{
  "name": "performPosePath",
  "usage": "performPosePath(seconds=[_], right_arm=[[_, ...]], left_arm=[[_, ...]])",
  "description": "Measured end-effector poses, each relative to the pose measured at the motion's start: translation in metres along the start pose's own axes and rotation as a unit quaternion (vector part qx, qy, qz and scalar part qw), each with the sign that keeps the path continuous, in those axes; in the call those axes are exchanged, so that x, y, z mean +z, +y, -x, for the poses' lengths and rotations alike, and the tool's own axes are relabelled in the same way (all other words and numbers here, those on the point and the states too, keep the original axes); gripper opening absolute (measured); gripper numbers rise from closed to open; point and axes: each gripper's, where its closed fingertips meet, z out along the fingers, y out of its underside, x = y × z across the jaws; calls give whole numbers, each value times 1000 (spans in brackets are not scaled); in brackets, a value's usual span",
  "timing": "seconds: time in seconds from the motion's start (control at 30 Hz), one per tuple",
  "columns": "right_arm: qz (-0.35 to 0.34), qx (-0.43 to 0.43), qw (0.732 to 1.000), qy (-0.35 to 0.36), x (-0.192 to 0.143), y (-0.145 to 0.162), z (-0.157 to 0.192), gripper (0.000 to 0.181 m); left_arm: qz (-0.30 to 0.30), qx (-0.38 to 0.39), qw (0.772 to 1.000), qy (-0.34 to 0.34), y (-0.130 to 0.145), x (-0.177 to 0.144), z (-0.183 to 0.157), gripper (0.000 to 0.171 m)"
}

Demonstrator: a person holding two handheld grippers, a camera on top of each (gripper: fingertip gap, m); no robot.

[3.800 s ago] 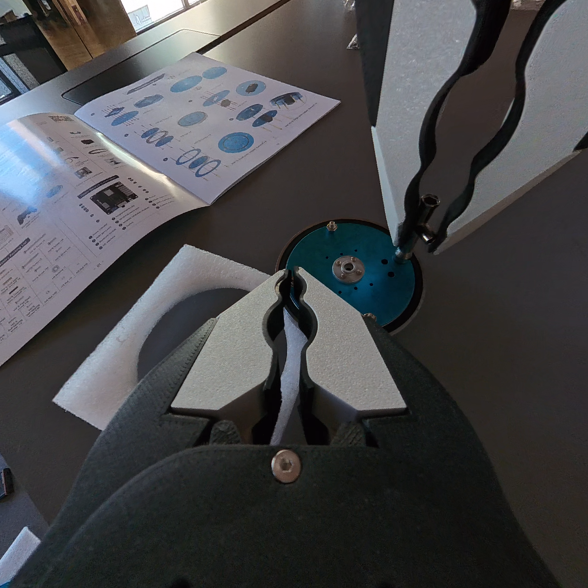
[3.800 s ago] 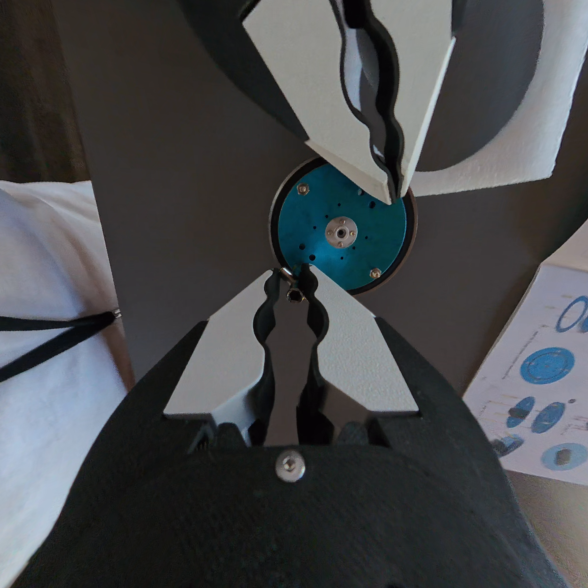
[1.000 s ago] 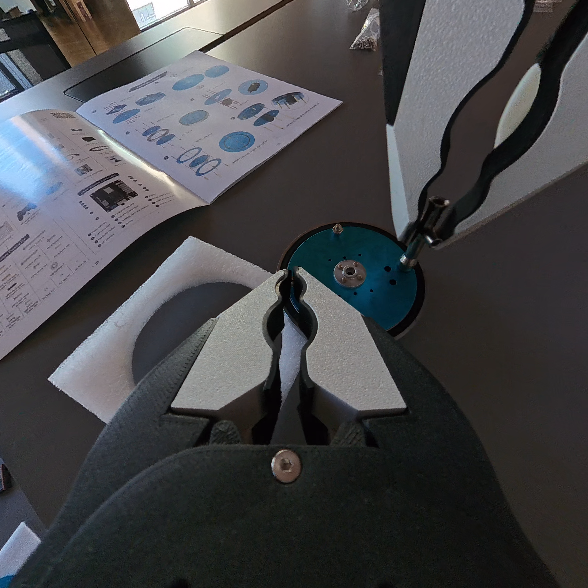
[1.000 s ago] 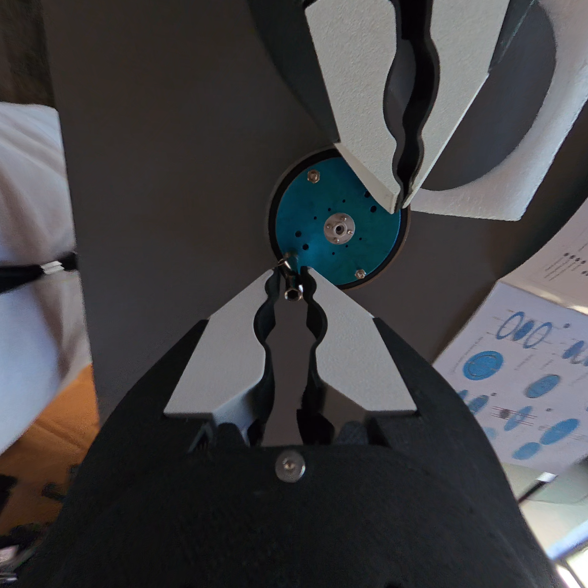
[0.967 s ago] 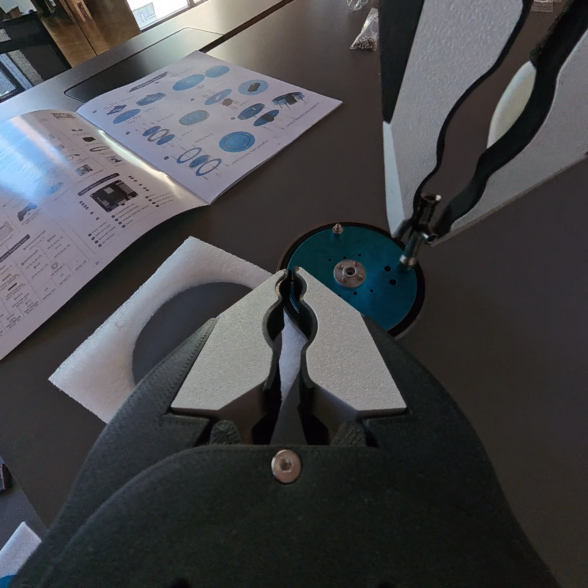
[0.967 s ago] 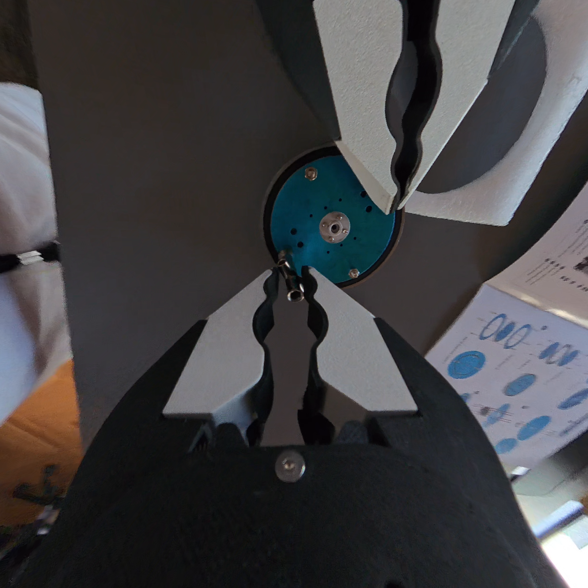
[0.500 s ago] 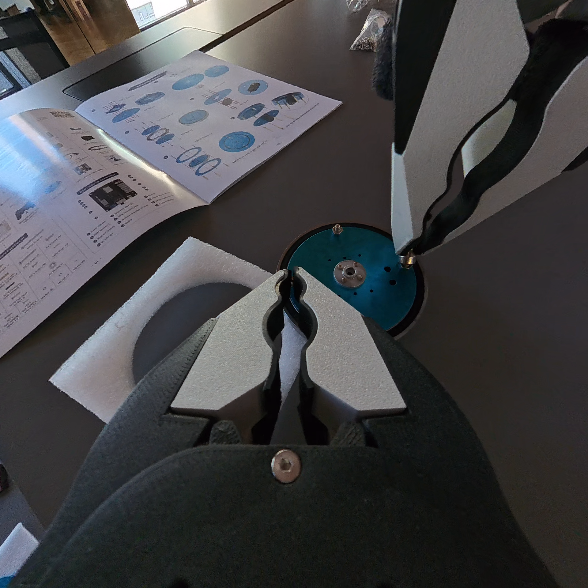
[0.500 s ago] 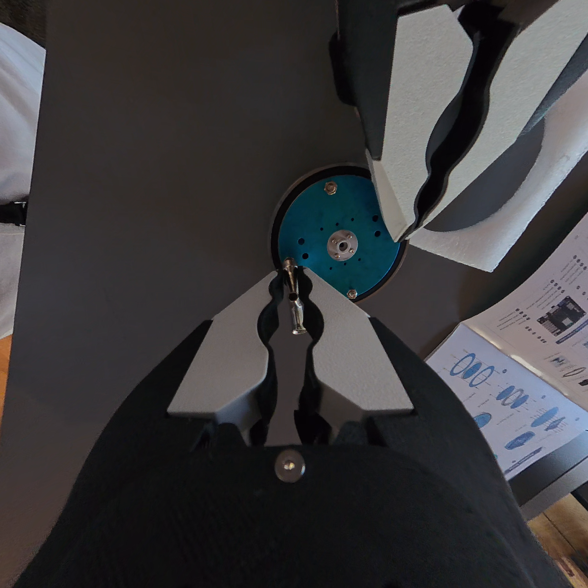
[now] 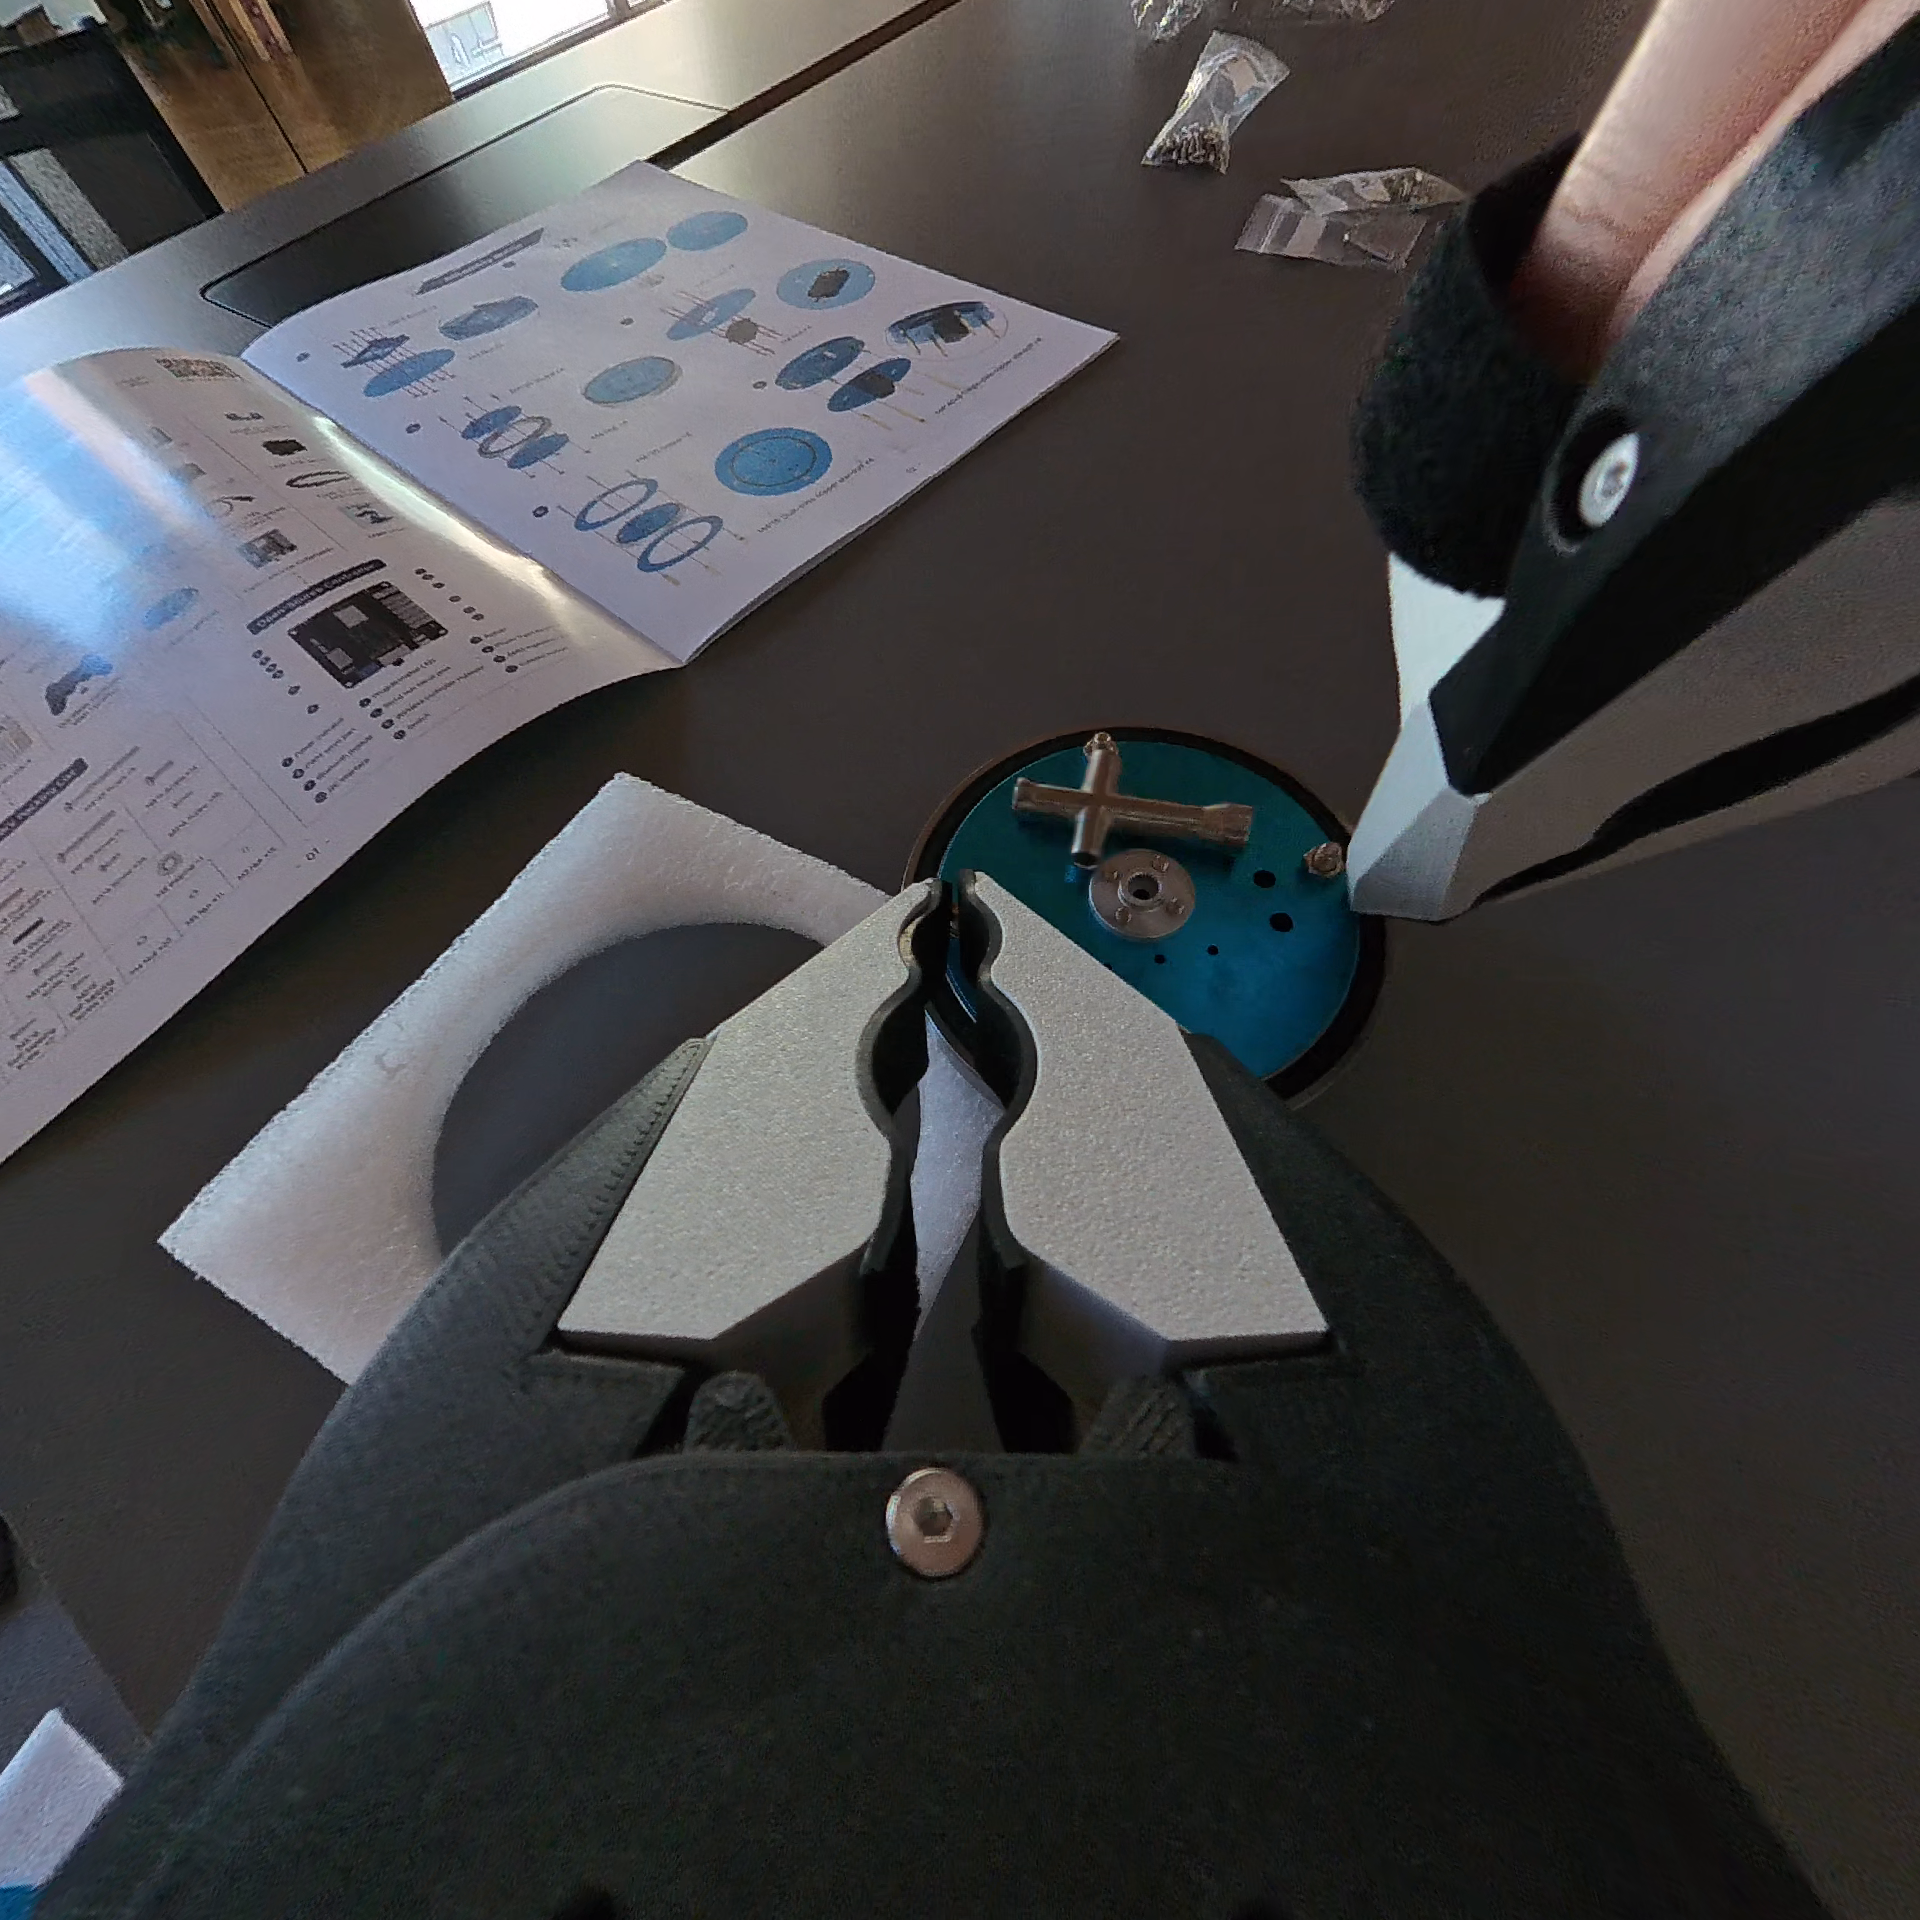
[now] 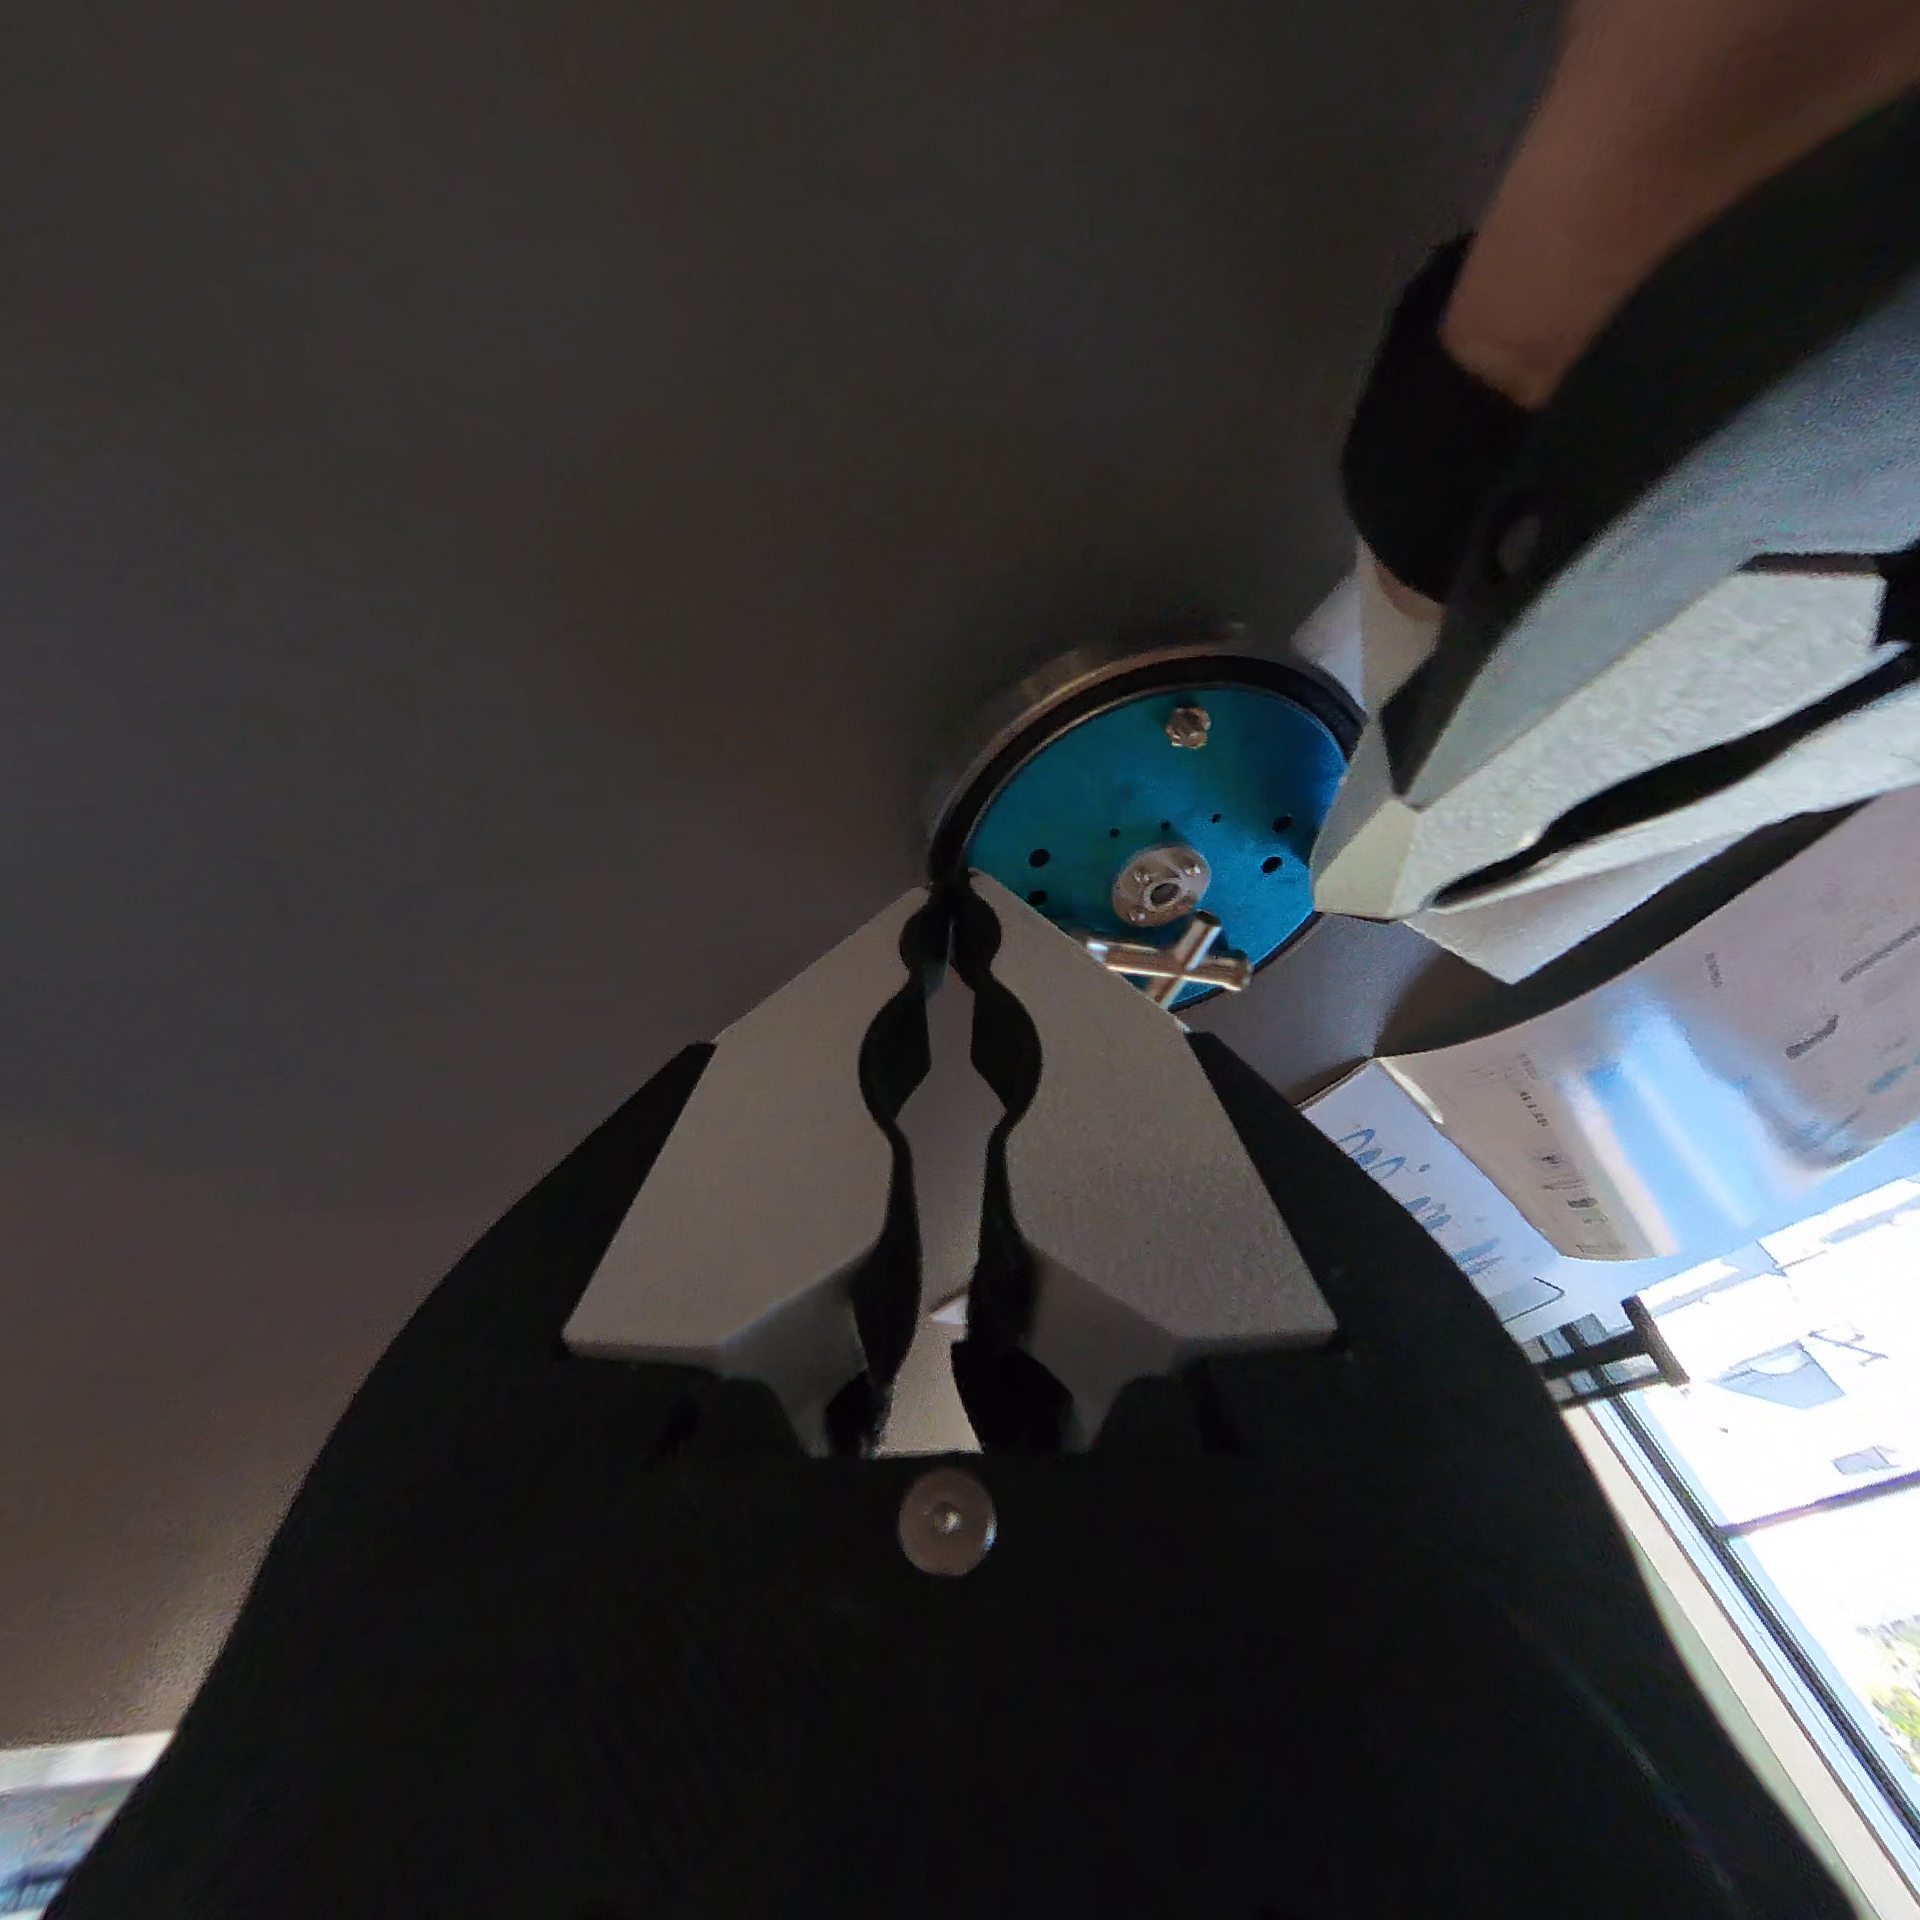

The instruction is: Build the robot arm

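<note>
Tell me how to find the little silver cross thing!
Look on the dark table for the round blue disc, between the two grippers' tips. The silver cross tool lies flat on the disc's far part in the left wrist view, just beyond the small round metal hub. It alone has four arms; the nuts beside it are tiny knobs.

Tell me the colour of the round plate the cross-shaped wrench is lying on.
Blue-teal, with a black rim: the round plate under the cross-shaped wrench shows best in the left wrist view.
</note>
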Motion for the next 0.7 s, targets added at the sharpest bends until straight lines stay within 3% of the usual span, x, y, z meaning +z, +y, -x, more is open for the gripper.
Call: performPosePath(seconds=[0.03,0.17,0.23,0.27,0.33,0.4,0.47,0.5,0.57,0.63,0.7], right_arm=[[-1,1,1000,0,-1,-1,0,0],[-56,50,997,34,-28,4,-19,0],[-150,96,982,69,-53,7,-37,0],[-227,123,962,88,-69,7,-46,0],[-416,189,883,112,-105,11,-58,0],[-584,266,763,76,-129,23,-58,0],[-621,301,721,-55,-109,27,-40,0],[-615,305,724,-64,-93,29,-39,2],[-554,301,776,7,-55,37,-48,14],[-505,278,816,52,-34,39,-56,12],[-471,253,842,68,-21,37,-59,11]], left_arm=[[0,0,1000,0,0,0,0,1],[0,0,1000,0,0,0,0,1],[0,-1,1000,1,0,0,0,0],[0,-2,1000,2,0,0,0,1],[0,-2,1000,3,0,0,0,1],[0,-1,1000,2,0,0,0,1],[0,-3,1000,4,0,0,0,1],[0,-5,1000,5,0,0,0,1],[0,-11,1000,11,0,0,0,1],[0,-13,1000,13,0,0,0,1],[-1,-10,1000,11,0,0,0,1]])
